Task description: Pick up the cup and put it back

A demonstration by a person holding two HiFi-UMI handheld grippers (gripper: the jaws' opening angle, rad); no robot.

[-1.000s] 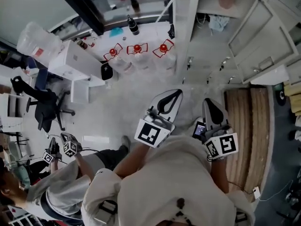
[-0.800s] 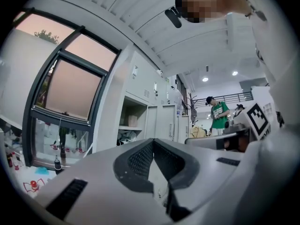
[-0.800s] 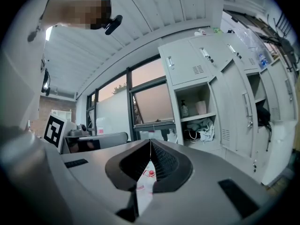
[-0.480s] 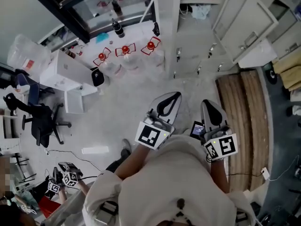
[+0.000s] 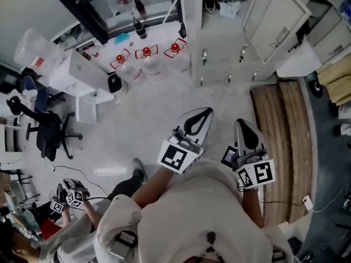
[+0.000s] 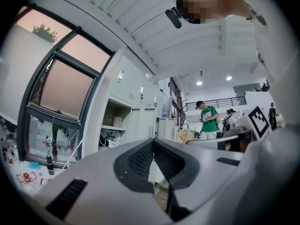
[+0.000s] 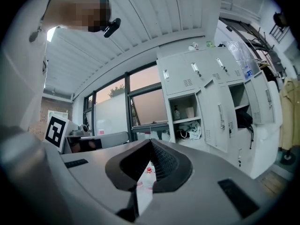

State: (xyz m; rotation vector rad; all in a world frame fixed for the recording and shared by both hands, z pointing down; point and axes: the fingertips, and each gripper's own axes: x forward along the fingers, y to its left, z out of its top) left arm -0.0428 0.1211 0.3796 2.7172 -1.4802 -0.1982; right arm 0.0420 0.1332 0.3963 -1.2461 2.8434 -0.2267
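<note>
Pale speckled floor (image 5: 153, 114) fills the head view, with grey metal lockers (image 5: 274, 26) along its far edge and a black office chair (image 5: 46, 133) at its left edge. 3 clear water bottles with red caps (image 5: 146, 56) stand near the far edge, below the window. Nearer, the white left gripper (image 5: 206, 112) and white right gripper (image 5: 243, 123) are held close to the person's chest, both with jaws pressed together and nothing between them. No cup shows in any view. Judging from this, finding the cup comes first; then 1 gripper's jaws should part well before reaching in.
</note>
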